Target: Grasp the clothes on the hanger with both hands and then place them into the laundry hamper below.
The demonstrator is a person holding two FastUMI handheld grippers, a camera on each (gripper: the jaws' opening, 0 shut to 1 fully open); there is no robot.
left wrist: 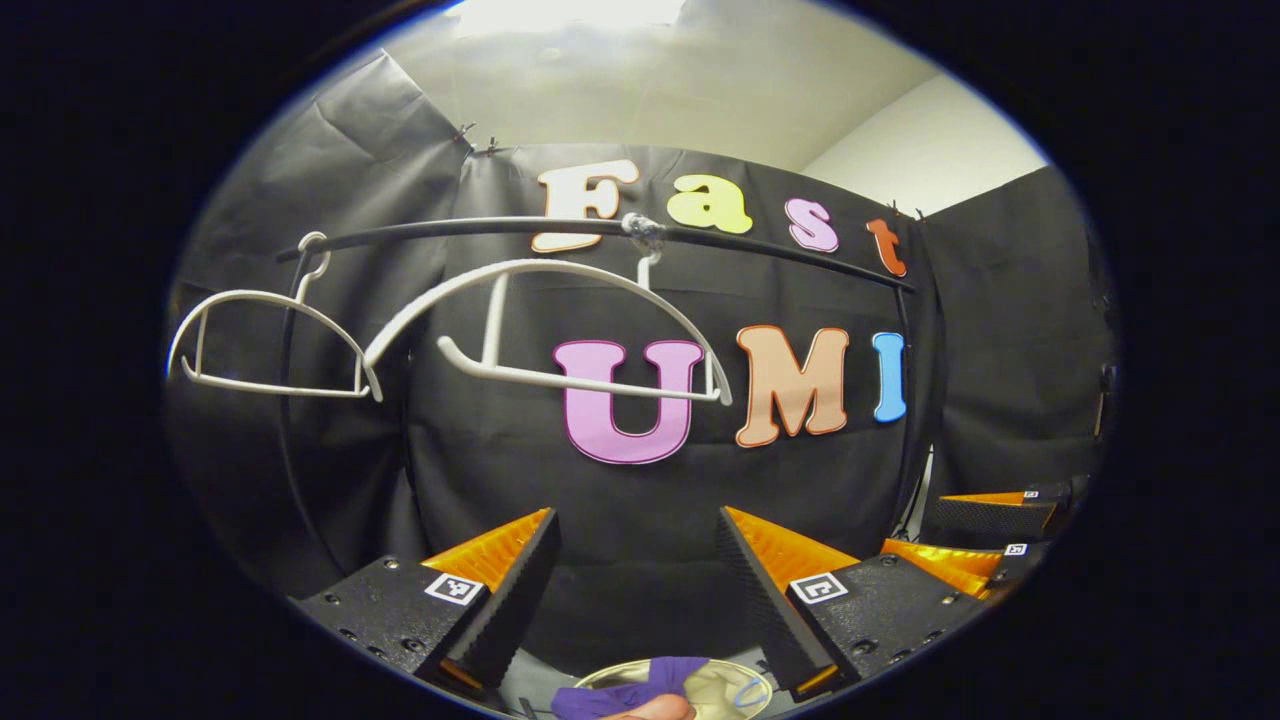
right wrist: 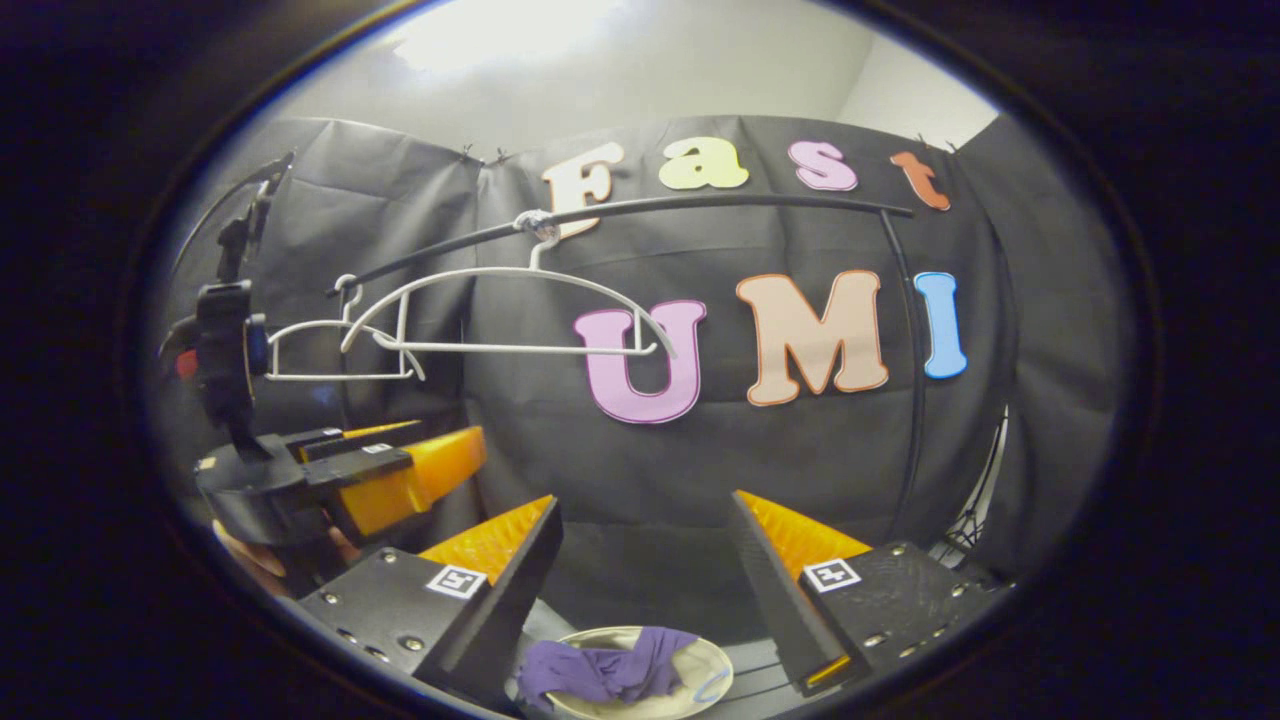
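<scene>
In the hamper [right wrist: 700, 690] below my jaws lies the purple garment [right wrist: 605, 668], off the bare hangers [right wrist: 500, 300]. Both grippers, left [left wrist: 637, 580] and right [right wrist: 645, 575], gape wide, empty; I'd retreat straight, avoiding the rail [right wrist: 650, 208].

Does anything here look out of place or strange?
Nothing looks damaged or spilled. Both white hangers on the black rail are bare. The purple garment lies bunched in the hamper below. Both grippers are open and empty.
</scene>
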